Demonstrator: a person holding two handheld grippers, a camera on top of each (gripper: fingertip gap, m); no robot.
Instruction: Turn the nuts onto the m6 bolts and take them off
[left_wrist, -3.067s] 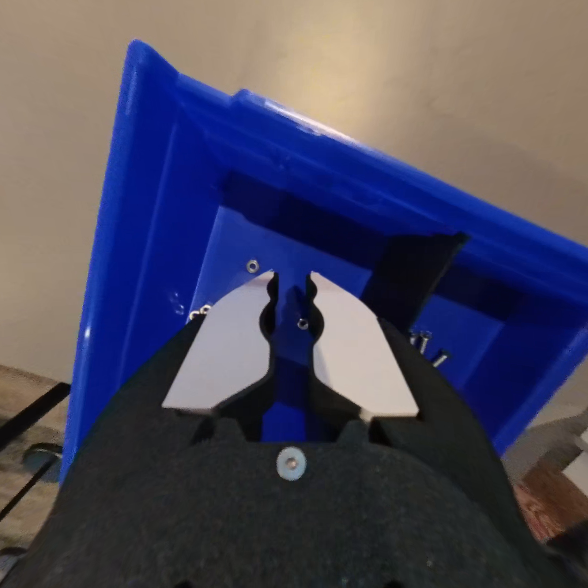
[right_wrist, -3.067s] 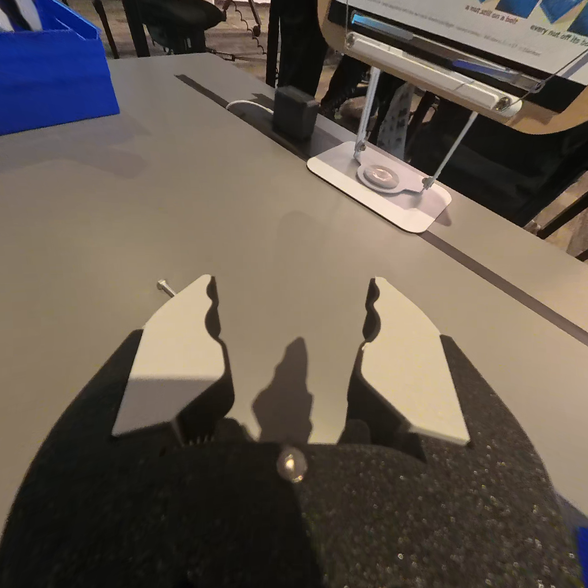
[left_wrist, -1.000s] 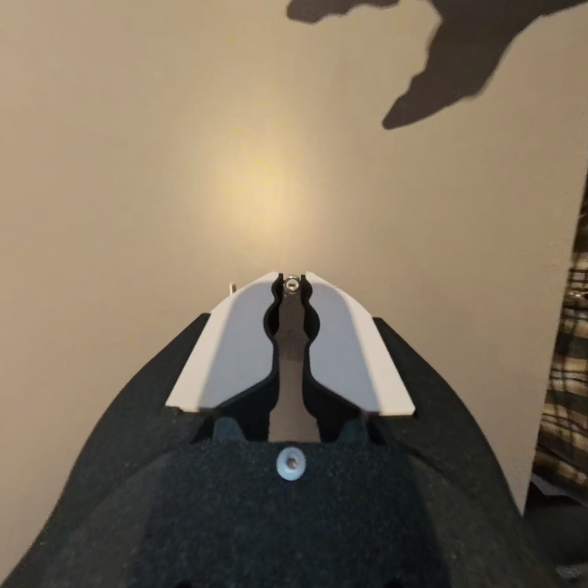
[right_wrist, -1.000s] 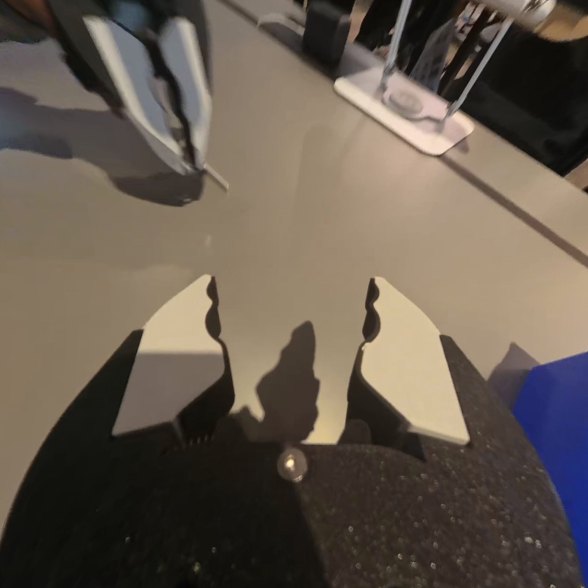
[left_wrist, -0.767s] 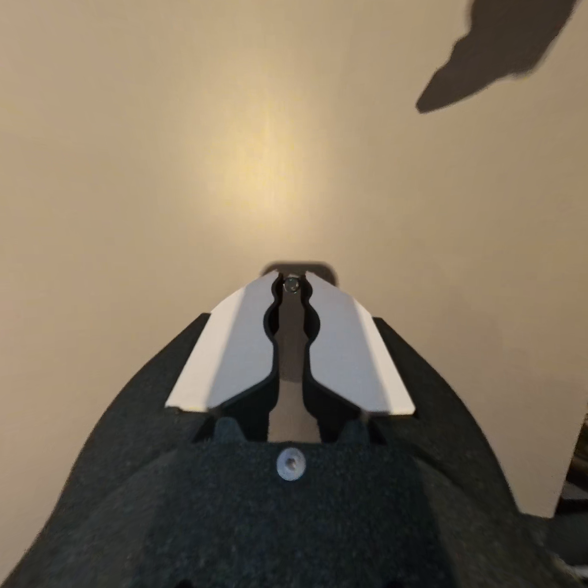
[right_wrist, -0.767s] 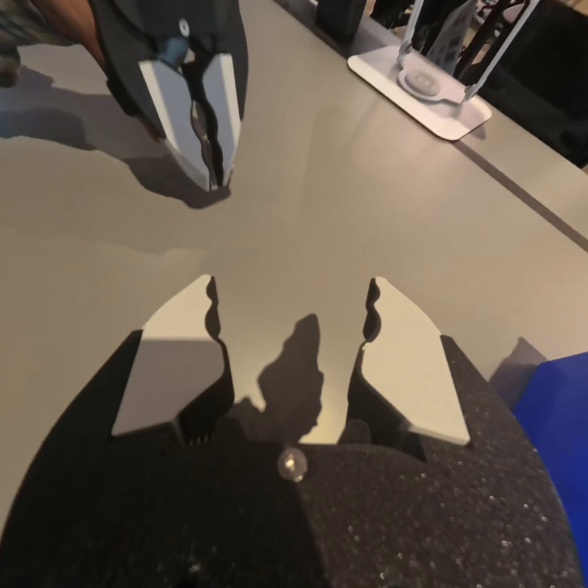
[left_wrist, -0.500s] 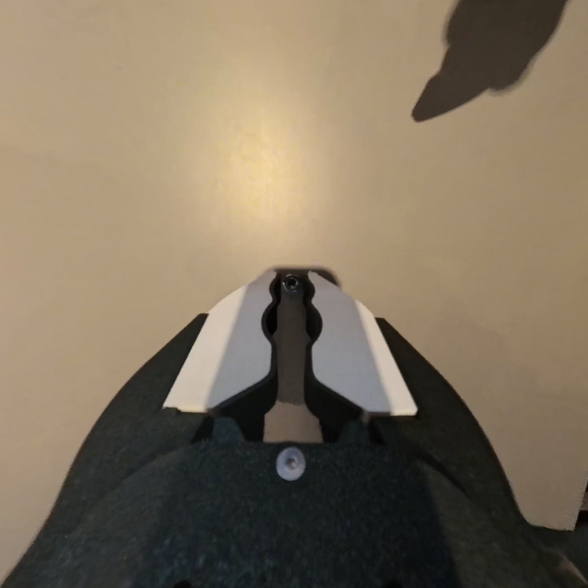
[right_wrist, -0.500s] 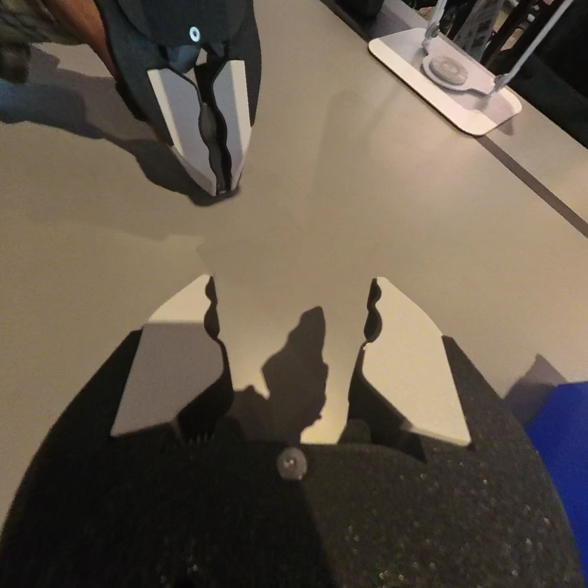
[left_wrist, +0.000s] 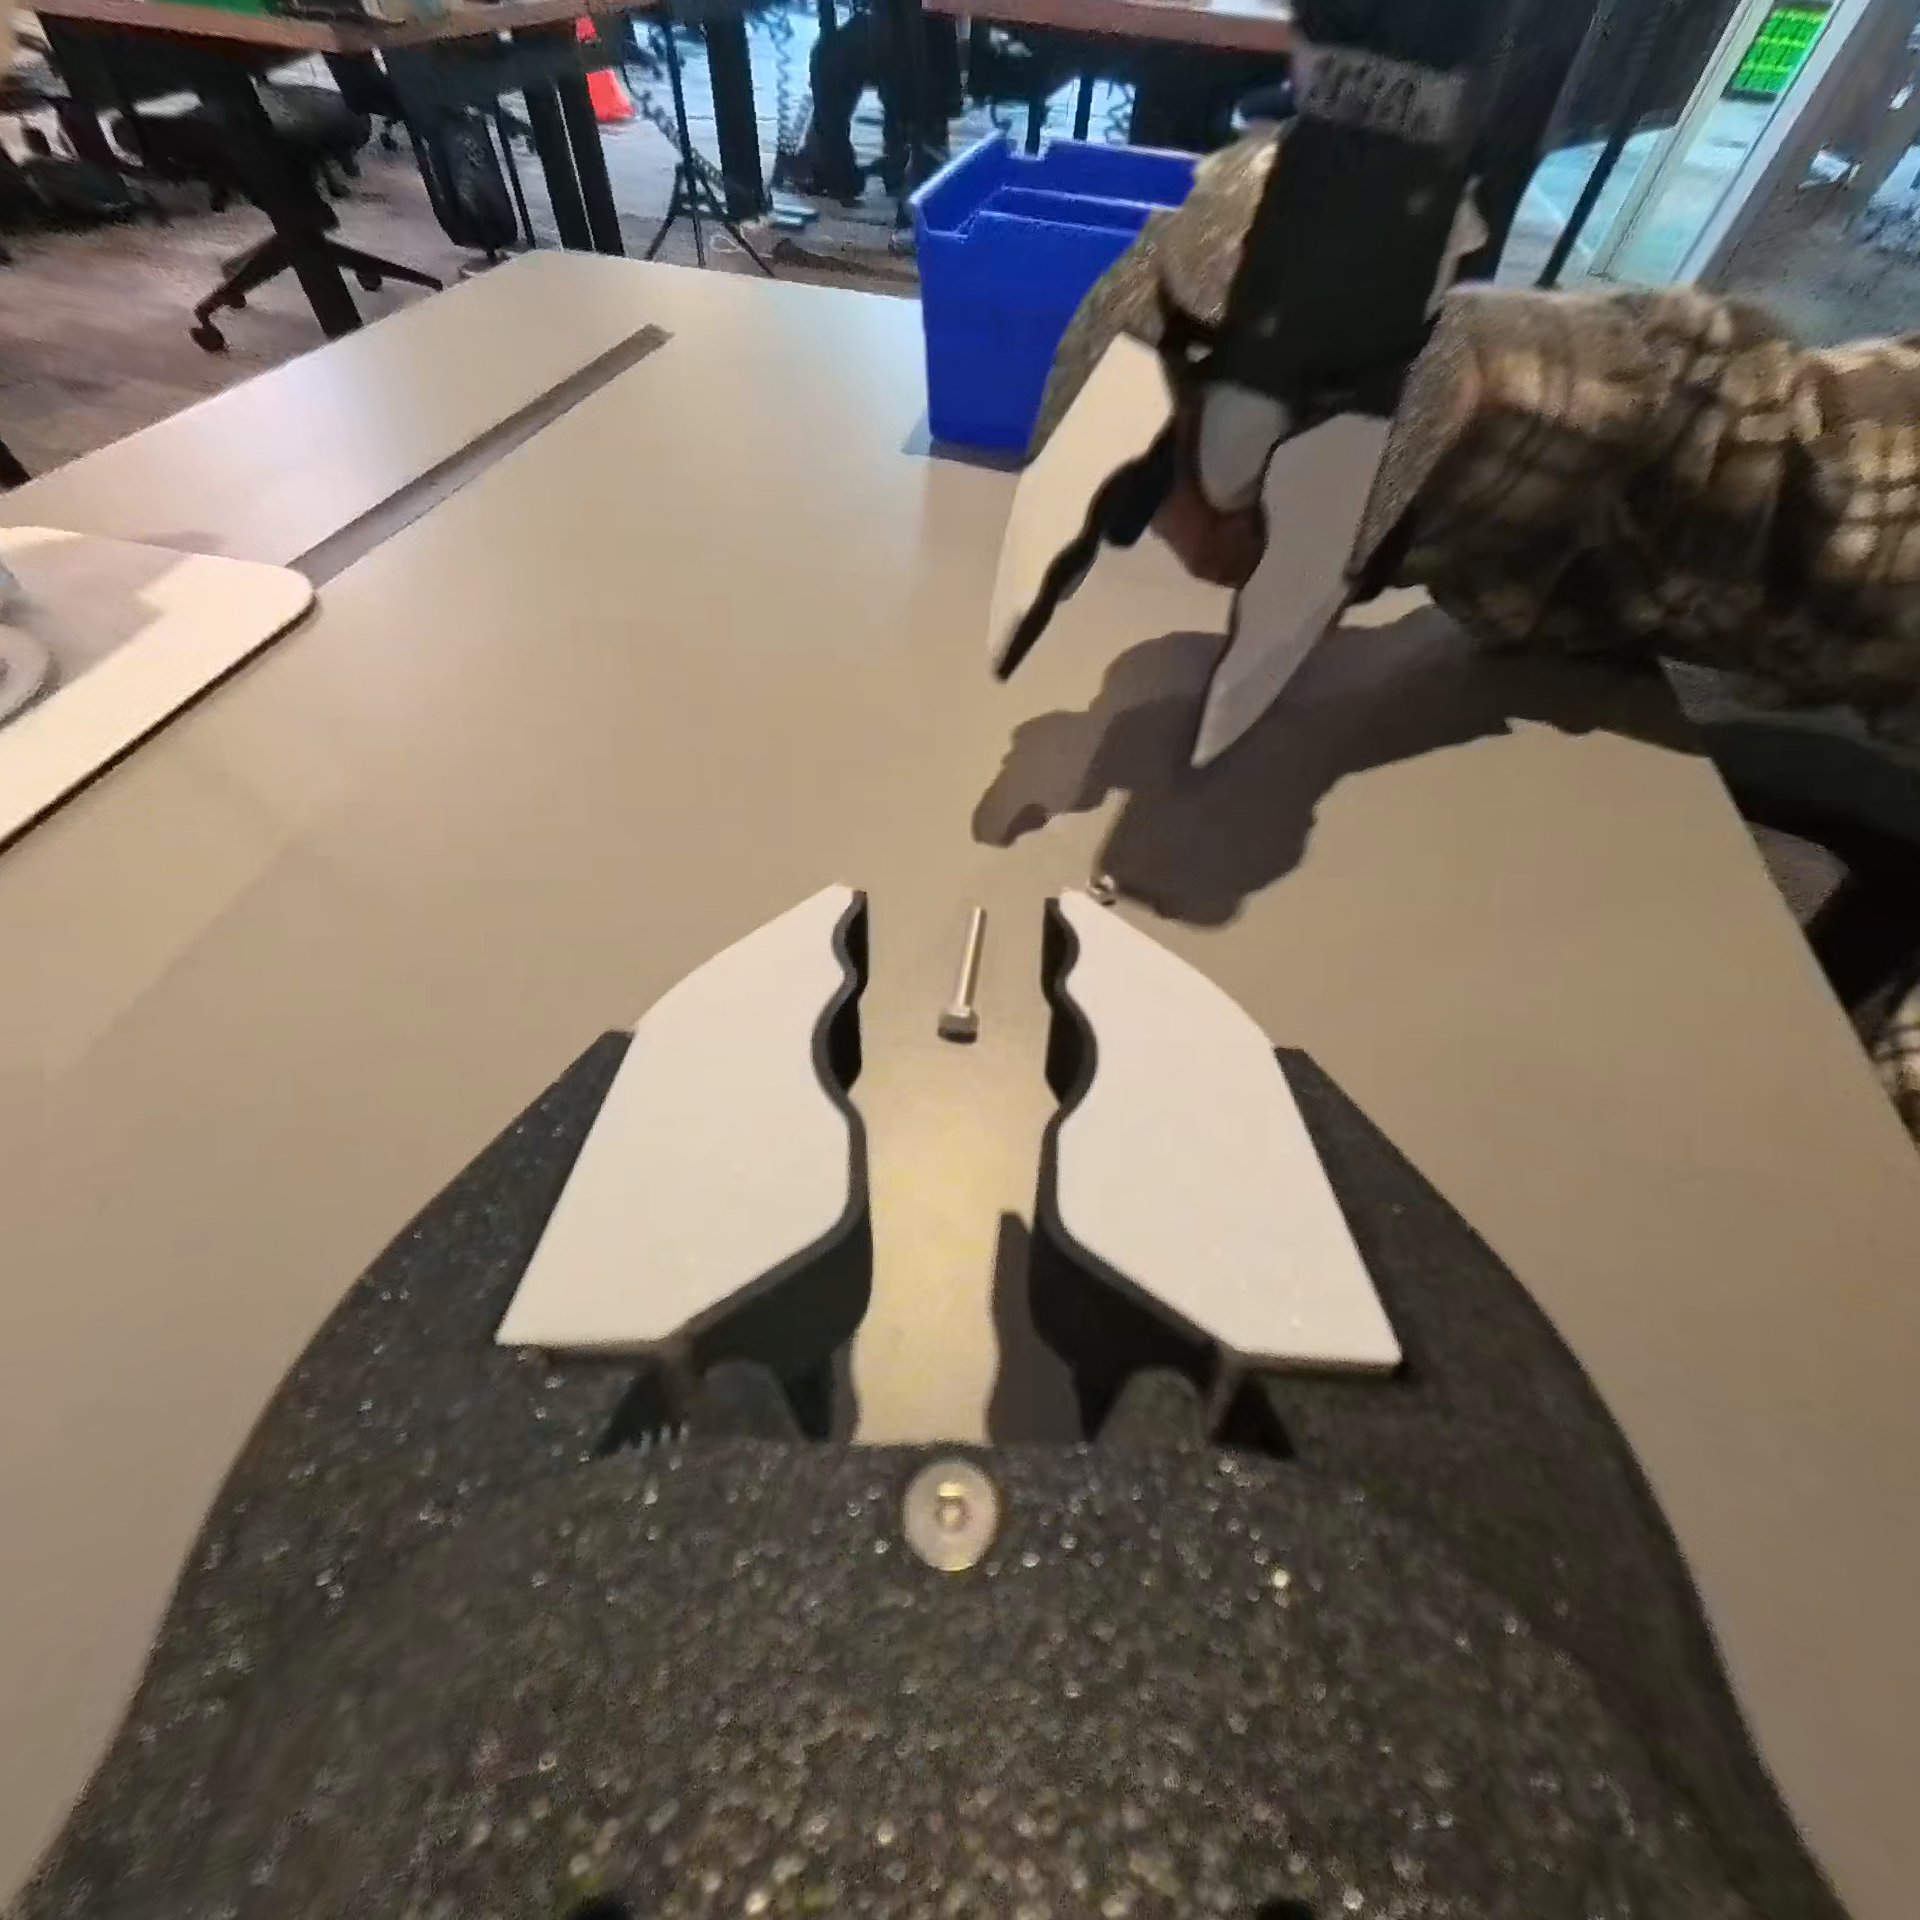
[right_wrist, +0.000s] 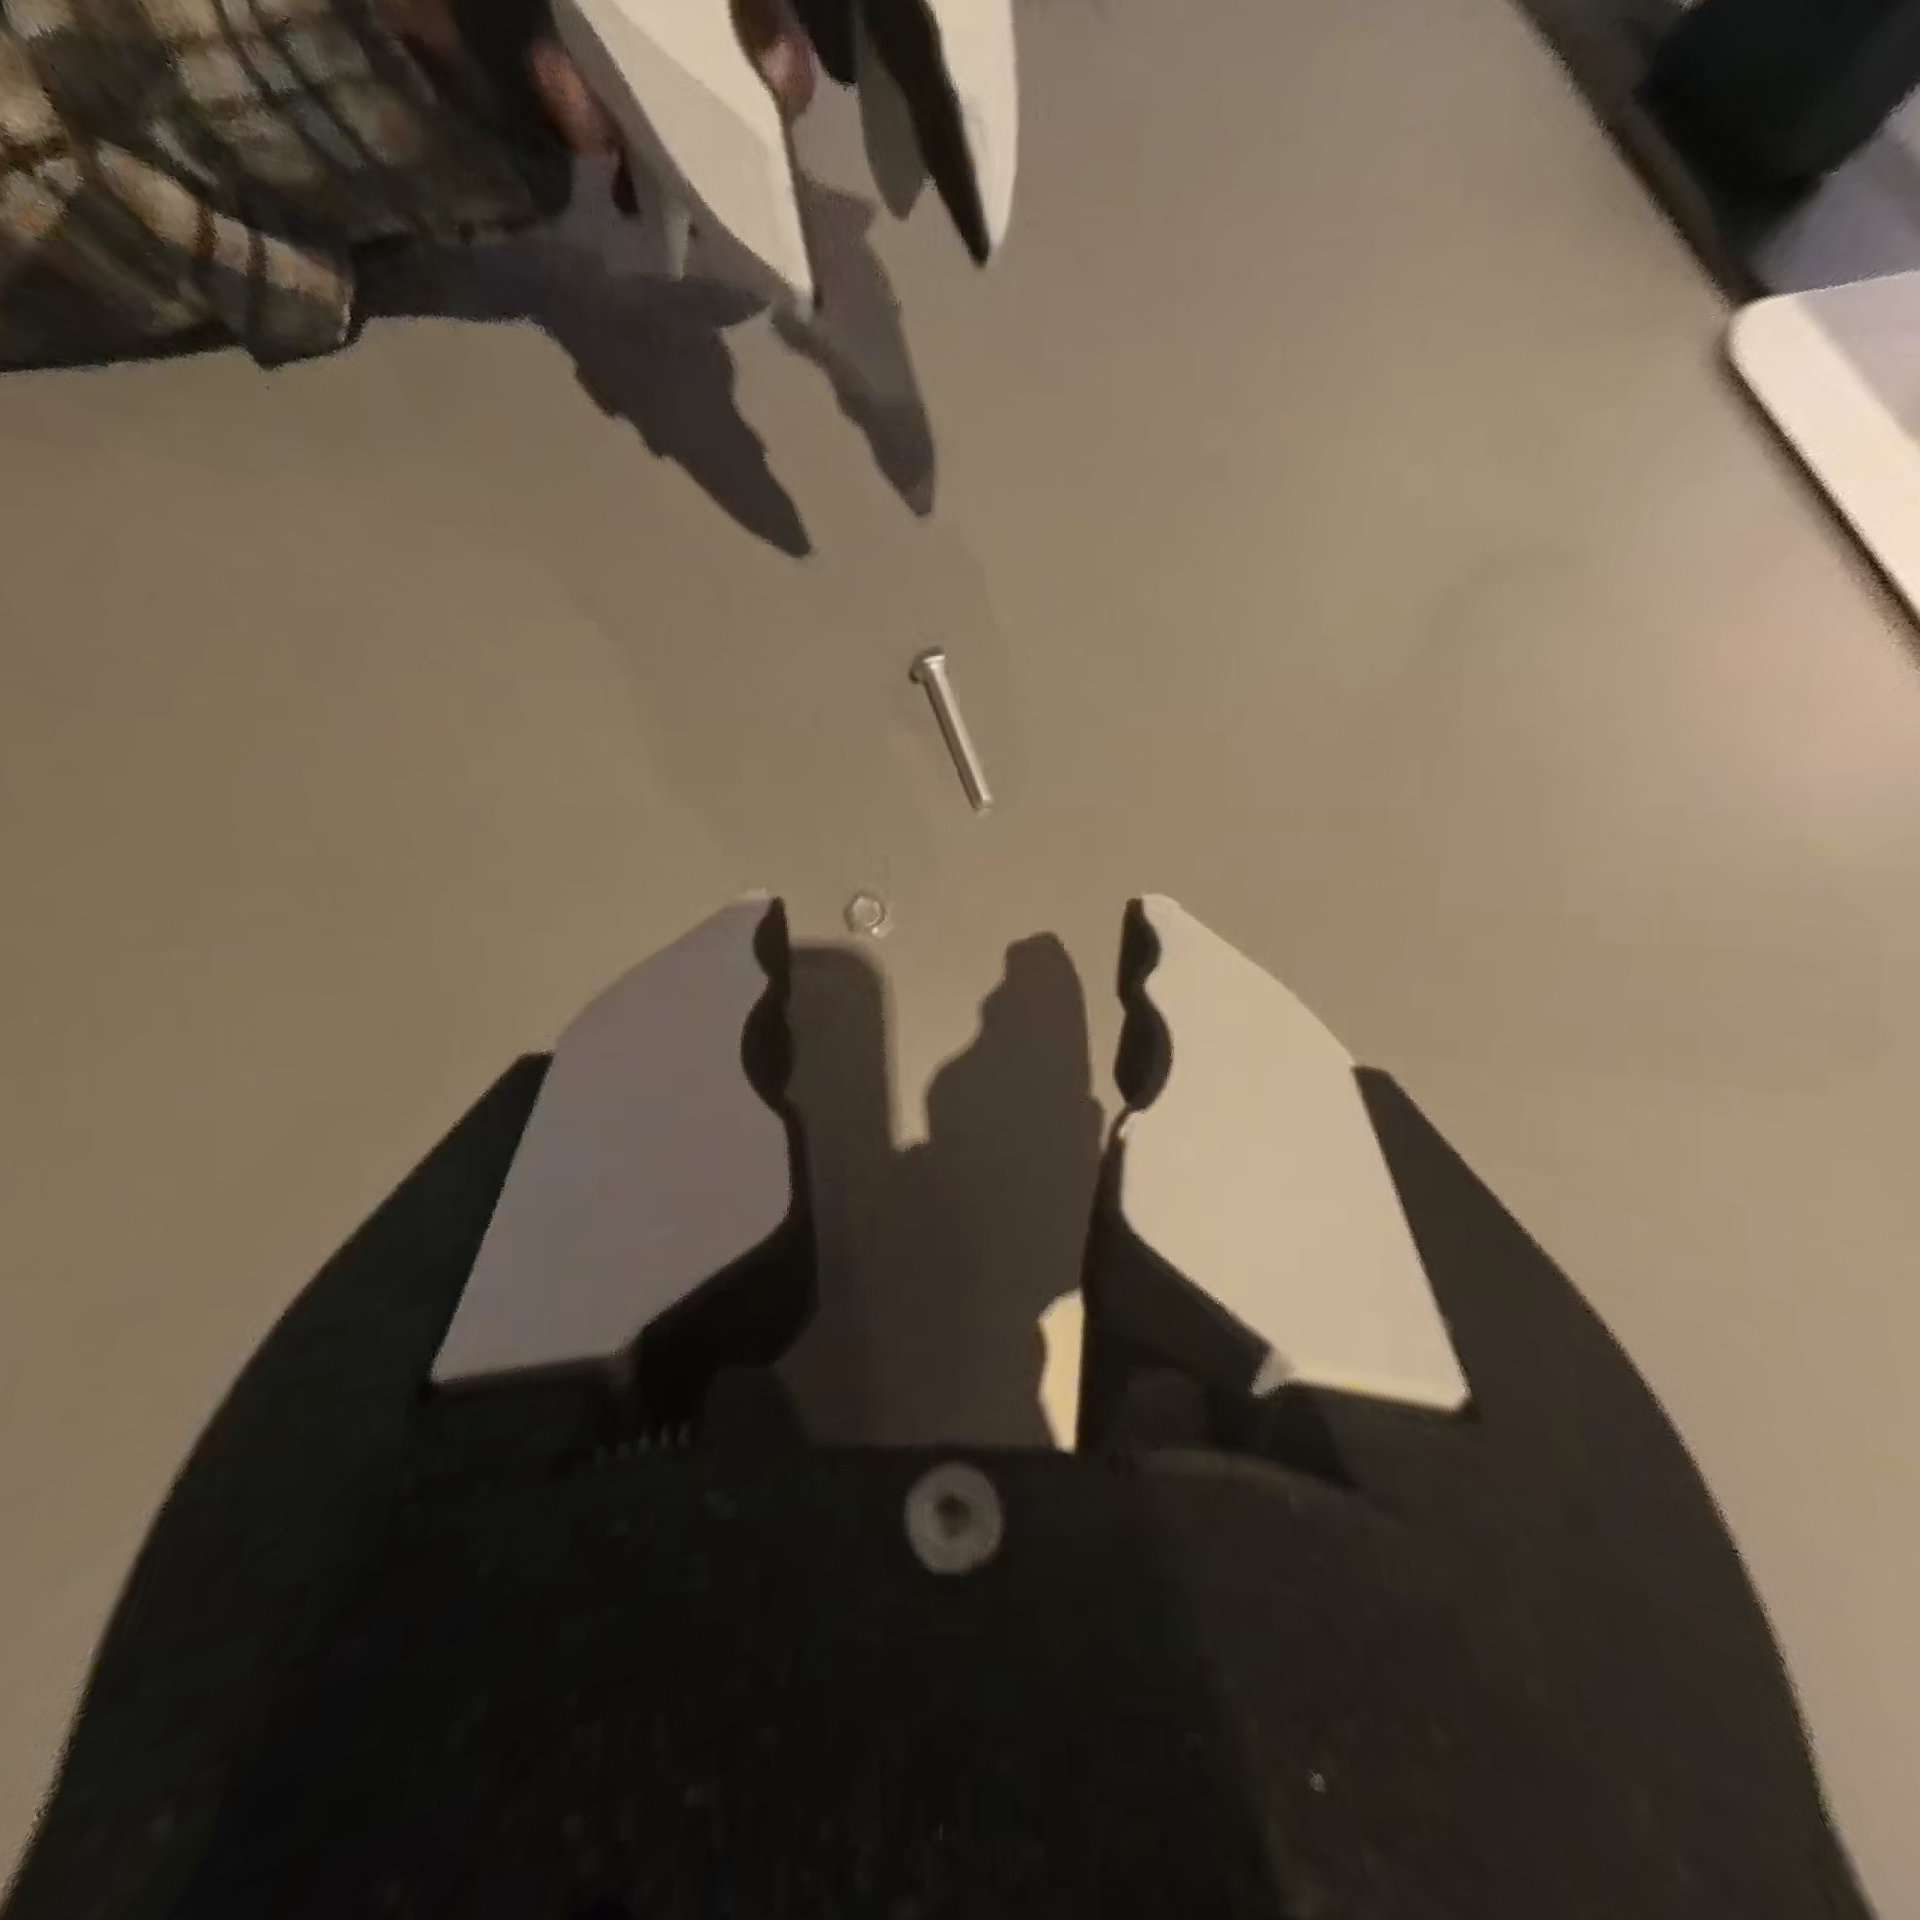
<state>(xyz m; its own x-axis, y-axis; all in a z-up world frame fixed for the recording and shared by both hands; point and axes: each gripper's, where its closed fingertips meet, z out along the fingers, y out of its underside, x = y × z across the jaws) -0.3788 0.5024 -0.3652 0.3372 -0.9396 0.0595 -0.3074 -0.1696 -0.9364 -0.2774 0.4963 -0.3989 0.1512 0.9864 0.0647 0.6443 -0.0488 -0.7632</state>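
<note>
Left gripper (left_wrist: 954, 909) hangs part open and empty over the bolt (left_wrist: 966, 966), which lies flat on the worktop (left_wrist: 520, 727) between its fingers, touching neither. Right gripper (right_wrist: 951, 914) gapes wider, also empty, with the nut (right_wrist: 865, 914) just off its left fingertip. Best approach, I judge — close squarely on the bolt's shank near the head, leaving the far threads free for the nut.

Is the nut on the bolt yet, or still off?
Off. The nut lies loose on the table, apart from the bolt, which lies flat with a bare shank.
</note>
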